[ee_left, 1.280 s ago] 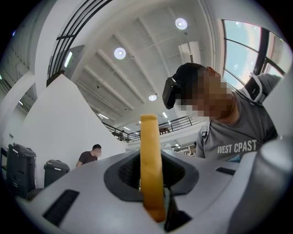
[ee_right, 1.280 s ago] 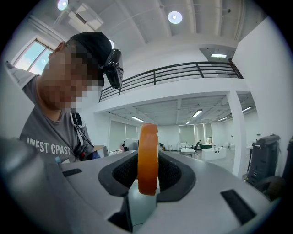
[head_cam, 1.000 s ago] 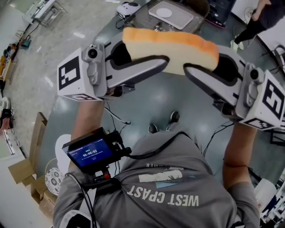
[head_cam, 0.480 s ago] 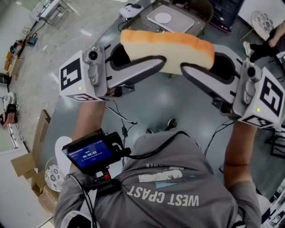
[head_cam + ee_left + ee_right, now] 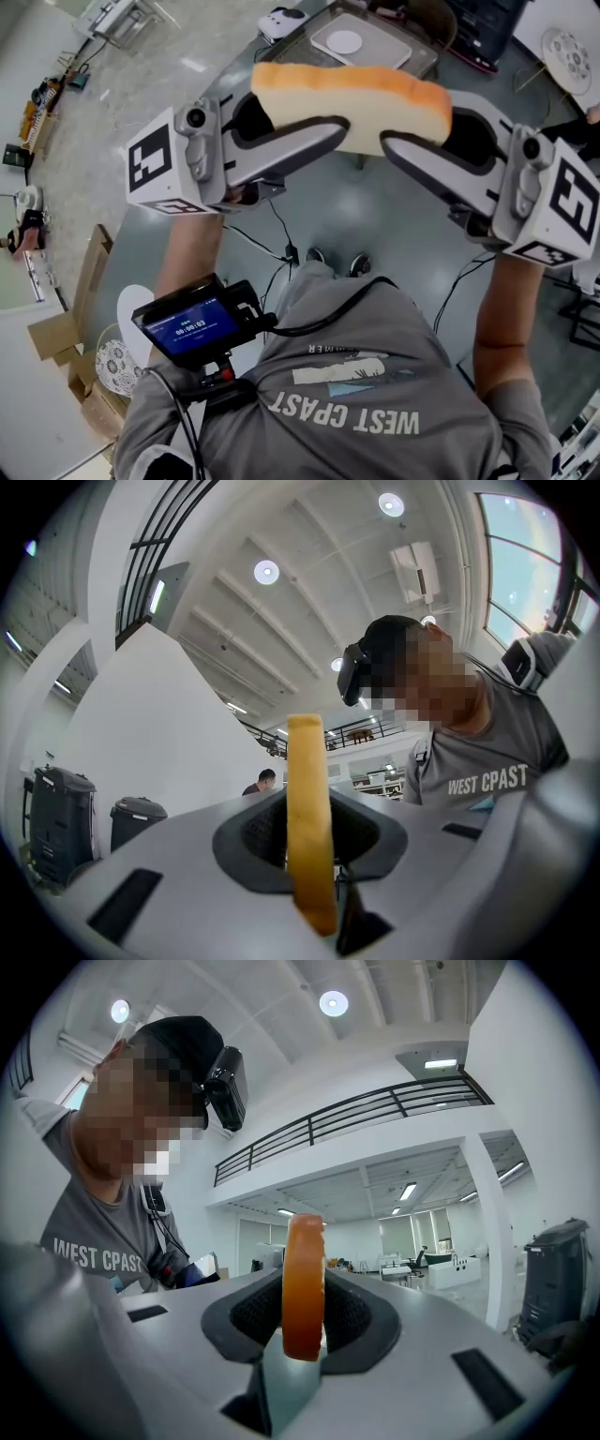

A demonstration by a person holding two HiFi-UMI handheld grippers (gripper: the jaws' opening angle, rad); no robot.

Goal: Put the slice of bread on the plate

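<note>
Holding slice of bread [image 5: 361,94] aloft, clamped edge-on at opposite ends in left gripper [image 5: 321,124] and right gripper [image 5: 412,142]

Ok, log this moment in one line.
left gripper: shut on slice of bread | right gripper: shut on its other end | plate: empty, on tray ahead

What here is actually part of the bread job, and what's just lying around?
Part of the job:
- slice of bread, clamped at its ends by the left gripper and the right gripper
- white plate on a tray further ahead

Just lying about:
- cardboard boxes
- floor cables
- bins
</note>
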